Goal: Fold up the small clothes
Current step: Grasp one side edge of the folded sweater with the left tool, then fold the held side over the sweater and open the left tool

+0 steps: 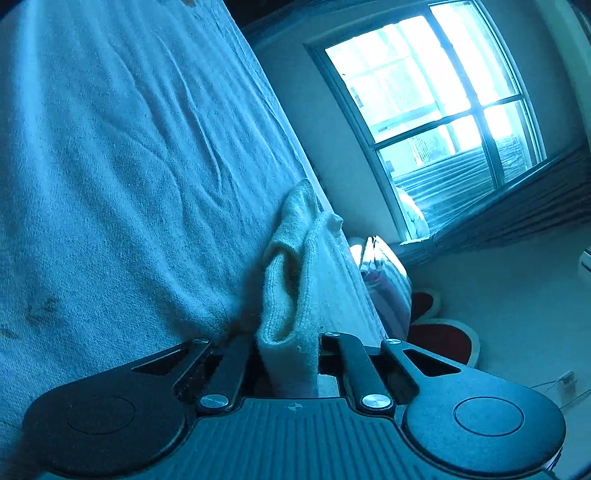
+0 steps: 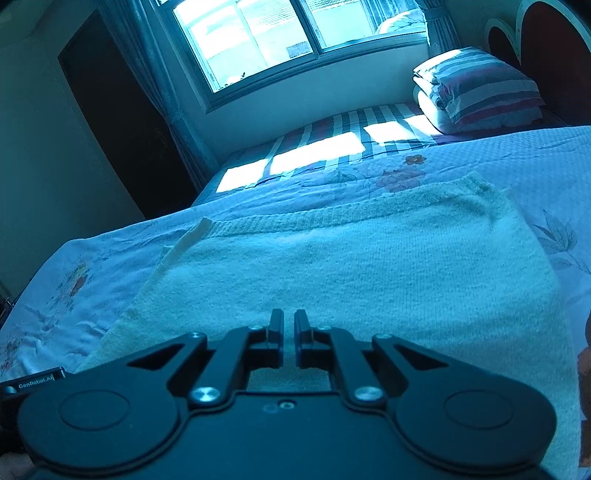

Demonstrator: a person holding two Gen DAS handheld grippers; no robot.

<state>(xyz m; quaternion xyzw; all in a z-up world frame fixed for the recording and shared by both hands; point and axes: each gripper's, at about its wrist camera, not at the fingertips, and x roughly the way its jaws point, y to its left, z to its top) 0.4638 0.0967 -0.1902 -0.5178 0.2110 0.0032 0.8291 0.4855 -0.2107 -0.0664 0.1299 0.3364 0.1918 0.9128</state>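
While the left gripper (image 1: 288, 354) is clenched on a bunched fold of the pale knitted garment (image 1: 295, 280), the rest of that garment lies spread over the bed. In the left wrist view the pinched knit rises in a ridge from between the jaws, whose fingertips are hidden by the fabric. That view is rolled, so the bed surface fills its left side as a pale, creased, towel-like textile (image 1: 122, 177).

The right gripper (image 2: 289, 325) hovers low over the flat body of the pale knitted garment (image 2: 369, 266). Its jaws are drawn almost together, with only a narrow slit between them and nothing visible in it. The garment's ribbed edge (image 2: 332, 218) runs across the far side in the right wrist view.

Under the garment lies a light floral bedsheet (image 2: 406, 173), and beyond it a striped sheet (image 2: 332, 125) carrying bright patches of sunlight. A striped folded quilt or pillow (image 2: 480, 88) sits at the far right of the bed, in front of a red headboard with a white border (image 2: 546, 44). A large multi-pane window (image 2: 280, 33) stands in the wall past the bed, with a curtain (image 2: 155, 81) at its left and a dark doorway or cabinet (image 2: 122, 118) further left.
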